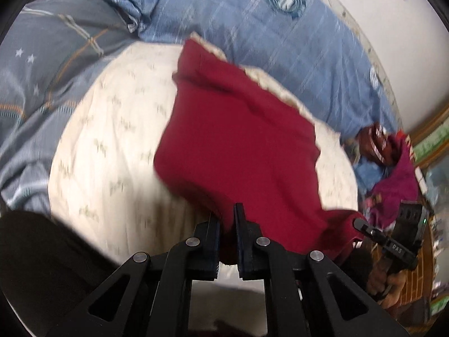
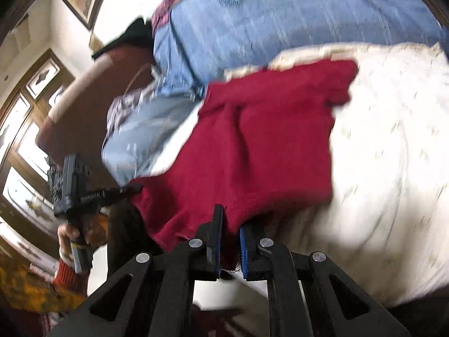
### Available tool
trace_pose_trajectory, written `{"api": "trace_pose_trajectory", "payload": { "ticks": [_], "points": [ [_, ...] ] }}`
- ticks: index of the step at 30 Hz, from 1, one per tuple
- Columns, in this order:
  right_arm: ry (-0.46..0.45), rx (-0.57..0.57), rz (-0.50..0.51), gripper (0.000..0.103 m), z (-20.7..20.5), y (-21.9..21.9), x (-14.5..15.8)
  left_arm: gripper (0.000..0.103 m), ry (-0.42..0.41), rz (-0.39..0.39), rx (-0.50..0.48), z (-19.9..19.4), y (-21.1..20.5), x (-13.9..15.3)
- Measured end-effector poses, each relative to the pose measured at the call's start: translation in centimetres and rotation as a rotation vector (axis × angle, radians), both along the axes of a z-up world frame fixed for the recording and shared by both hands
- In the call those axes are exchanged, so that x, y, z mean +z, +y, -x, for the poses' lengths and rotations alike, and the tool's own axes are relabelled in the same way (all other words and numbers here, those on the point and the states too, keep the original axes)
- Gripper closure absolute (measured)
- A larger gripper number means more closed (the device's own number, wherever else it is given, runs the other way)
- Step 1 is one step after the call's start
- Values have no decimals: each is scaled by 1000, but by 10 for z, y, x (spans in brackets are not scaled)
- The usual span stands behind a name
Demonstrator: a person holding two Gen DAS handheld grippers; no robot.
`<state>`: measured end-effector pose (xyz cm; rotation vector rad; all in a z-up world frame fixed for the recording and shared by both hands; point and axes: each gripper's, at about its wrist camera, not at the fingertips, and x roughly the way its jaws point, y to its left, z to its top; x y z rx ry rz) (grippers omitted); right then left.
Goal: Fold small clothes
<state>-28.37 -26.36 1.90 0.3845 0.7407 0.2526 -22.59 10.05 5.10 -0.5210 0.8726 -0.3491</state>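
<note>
A dark red garment [image 1: 238,140] hangs and drapes over a cream patterned bedsheet [image 1: 118,140]. My left gripper [image 1: 226,224] is shut on its near edge, cloth pinched between the jaws. My right gripper [image 2: 231,224] is shut on another near corner of the same red garment [image 2: 266,146]. The right gripper also shows at the lower right of the left wrist view [image 1: 362,224], clamped on the cloth's corner. The left gripper shows at the left of the right wrist view [image 2: 132,189]. The garment's far end rests on the bed. Both views are motion-blurred.
A blue striped quilt [image 1: 280,33] lies behind the garment and a grey-blue starred cover [image 1: 42,70] at the left. A pile of magenta and brown clothes [image 1: 393,174] sits at the right. A wooden headboard [image 2: 78,112] and windows [image 2: 22,151] stand at the left.
</note>
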Motion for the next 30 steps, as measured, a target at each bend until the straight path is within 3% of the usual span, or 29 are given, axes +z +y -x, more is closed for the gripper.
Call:
{"api": "trace_pose_trajectory", "payload": {
  "ticks": [5, 12, 21, 22, 25, 26, 27, 30],
  "points": [
    [-98, -82, -13, 94, -25, -23, 28, 96, -92, -2, 48, -19, 10, 17],
    [-121, -154, 67, 95, -83, -36, 41, 96, -181, -60, 73, -59, -19, 30],
    [-138, -218, 128, 95, -166, -55, 48, 96, -203, -136, 130, -169, -51, 31],
    [-137, -225, 144, 95, -173, -57, 47, 96, -239, -134, 143, -183, -54, 30],
    [-111, -247, 155, 95, -206, -71, 40, 96, -214, -171, 164, -225, -65, 24],
    [-103, -260, 167, 95, -216, -76, 37, 96, -131, -254, 231, -238, -67, 22],
    [-94, -277, 192, 95, -228, -81, 33, 96, -91, -282, 247, -252, -68, 18],
    [-46, -304, 188, 95, -258, -102, 18, 96, -46, -270, 259, -288, -66, 4]
  ]
}}
